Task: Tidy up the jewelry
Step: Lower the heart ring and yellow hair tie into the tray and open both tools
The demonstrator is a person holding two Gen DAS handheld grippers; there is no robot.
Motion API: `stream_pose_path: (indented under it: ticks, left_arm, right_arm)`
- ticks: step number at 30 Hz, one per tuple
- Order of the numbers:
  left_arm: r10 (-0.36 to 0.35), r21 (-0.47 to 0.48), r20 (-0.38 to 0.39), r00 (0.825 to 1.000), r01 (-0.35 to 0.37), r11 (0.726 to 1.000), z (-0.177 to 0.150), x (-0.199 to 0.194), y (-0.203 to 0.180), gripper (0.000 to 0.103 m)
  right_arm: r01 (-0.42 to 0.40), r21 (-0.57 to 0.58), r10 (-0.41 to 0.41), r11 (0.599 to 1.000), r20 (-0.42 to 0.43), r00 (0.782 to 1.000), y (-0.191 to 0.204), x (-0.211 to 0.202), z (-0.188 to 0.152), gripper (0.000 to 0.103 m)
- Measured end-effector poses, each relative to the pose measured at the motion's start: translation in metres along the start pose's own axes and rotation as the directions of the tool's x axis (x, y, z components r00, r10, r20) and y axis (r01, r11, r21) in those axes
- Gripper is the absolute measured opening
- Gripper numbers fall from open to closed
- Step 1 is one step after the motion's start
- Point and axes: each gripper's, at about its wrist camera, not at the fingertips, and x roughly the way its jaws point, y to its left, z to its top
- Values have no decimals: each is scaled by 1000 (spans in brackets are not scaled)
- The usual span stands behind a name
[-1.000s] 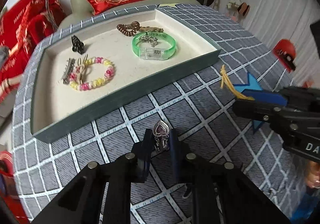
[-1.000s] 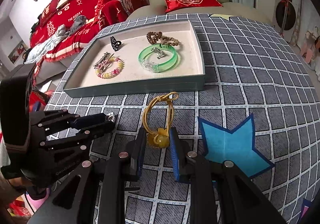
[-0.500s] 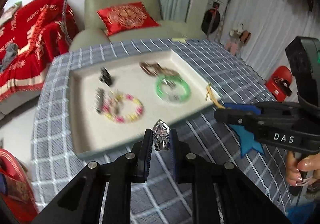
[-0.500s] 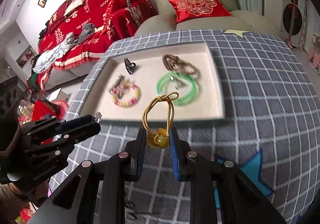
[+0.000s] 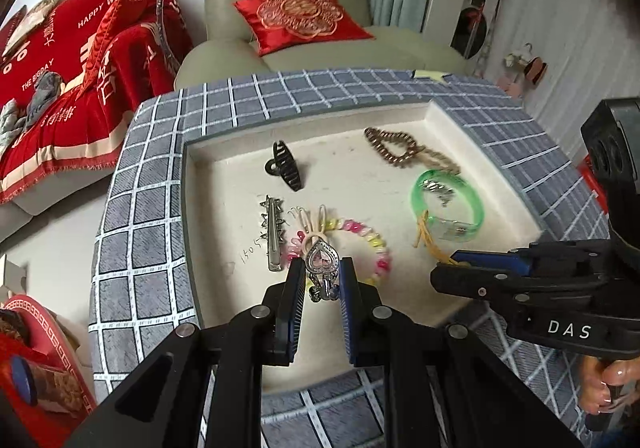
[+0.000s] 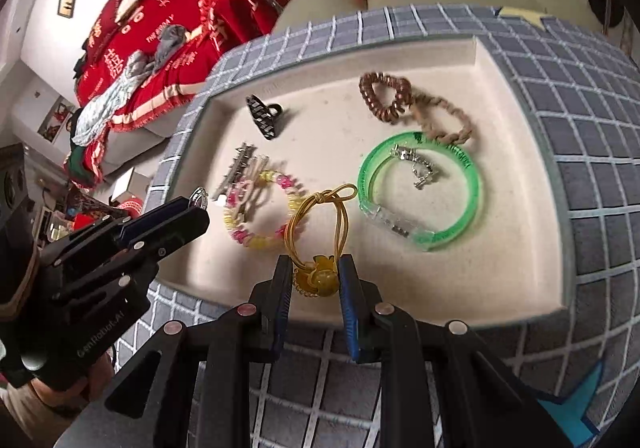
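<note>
Both hands are carrying jewelry to the tray (image 5: 192,248), so this is the carry step. The left gripper (image 5: 319,280) has its jaws clenched on a silver heart clip (image 5: 321,266). The clip hangs over the near part of the tray, above the pink and yellow bead bracelet (image 5: 360,240). The right gripper (image 6: 312,280) has its jaws clenched on a yellow hair tie (image 6: 316,224), pinched at its yellow bead. The loop of the hair tie sticks up between the bead bracelet and the green bangle (image 6: 420,192).

I think the next move is to go down to a bare spot of the tray floor and let go. Each thing needs its own spot, not on top of the bracelet or the bangle.

A second ago both grippers were over the checked tabletop (image 6: 580,188), in front of the tray. Now they are over the tray. The grips look the same as before.
</note>
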Motion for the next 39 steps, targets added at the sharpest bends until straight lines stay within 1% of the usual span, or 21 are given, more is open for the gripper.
stream_pose_path:
  ticks: [3,7,12,16,25,30,34,39]
  left_arm:
    - [13,11,-16,1000,-12,1000,0,12,-2,32]
    - [9,8,-28,1000,-9,1000,-2,22,-4,32]
    - [23,24,-17,1000,-22,999,-4,26,-8,32]
    - [32,31,-1,999,-32,999,-3,26,-10,32]
    - [33,36,11,999,-33,999,-3,24,-11,32]
    - [32,40,22,999,-33,999,-4,20,-12,32]
    - [27,38,36,999,-28,999,-4,12,-10,32]
    - [24,24,53,998,-26,999,-3,1,-4,32]
  right_arm:
    - [39,-24,-39,999,3,999,2,7,5,25]
    - [88,-53,-87,995,14,996,3,10,10,25]
    - [91,-35,-90,995,27,996,-7,11,12,25]
    - [133,-64,-130,989,44,991,-7,8,14,25]
    - [157,-61,-153,986,61,986,-15,-2,13,25]
    - [147,-54,-143,988,72,987,-17,-8,11,25]
    - [133,-62,-127,989,95,987,-16,-22,9,25]
    - [144,-67,-136,987,119,984,-18,-35,10,25]
